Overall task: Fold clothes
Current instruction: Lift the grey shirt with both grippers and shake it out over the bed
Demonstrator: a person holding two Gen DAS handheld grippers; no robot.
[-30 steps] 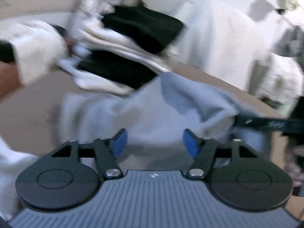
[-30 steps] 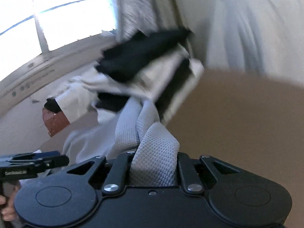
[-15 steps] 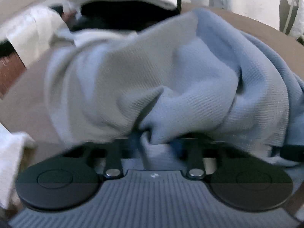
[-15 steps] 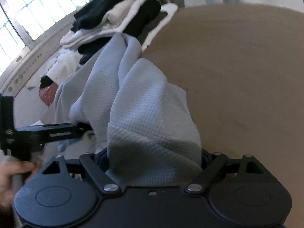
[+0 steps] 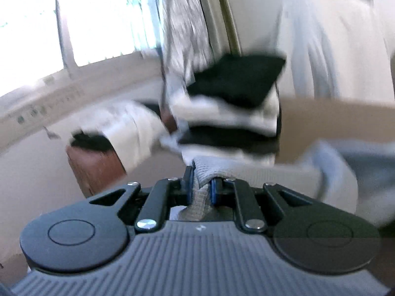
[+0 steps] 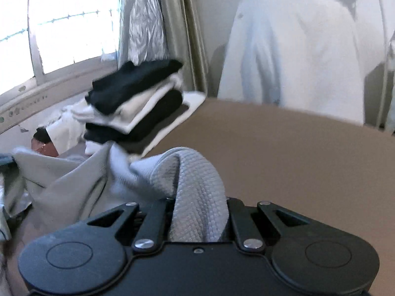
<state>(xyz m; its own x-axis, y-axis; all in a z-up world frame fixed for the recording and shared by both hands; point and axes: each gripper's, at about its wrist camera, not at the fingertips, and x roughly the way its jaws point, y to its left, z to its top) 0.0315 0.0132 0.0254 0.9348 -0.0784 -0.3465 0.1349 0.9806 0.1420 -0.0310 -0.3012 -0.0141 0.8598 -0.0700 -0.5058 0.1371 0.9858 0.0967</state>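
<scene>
On the brown counter [image 6: 284, 148], one grey garment [image 6: 197, 185], its near folds gathered and lifted off the surface. Left tongs [image 5: 201, 187] were pinched tight on one bunch of it; right tongs [image 6: 200, 212] were closing on another, cloth filling the gap. Behind it stood a black-and-white stack [image 6: 135, 103] of folded clothes.

The left gripper [image 5: 201, 188], open before, now pinches the grey garment [image 5: 246, 172].
</scene>
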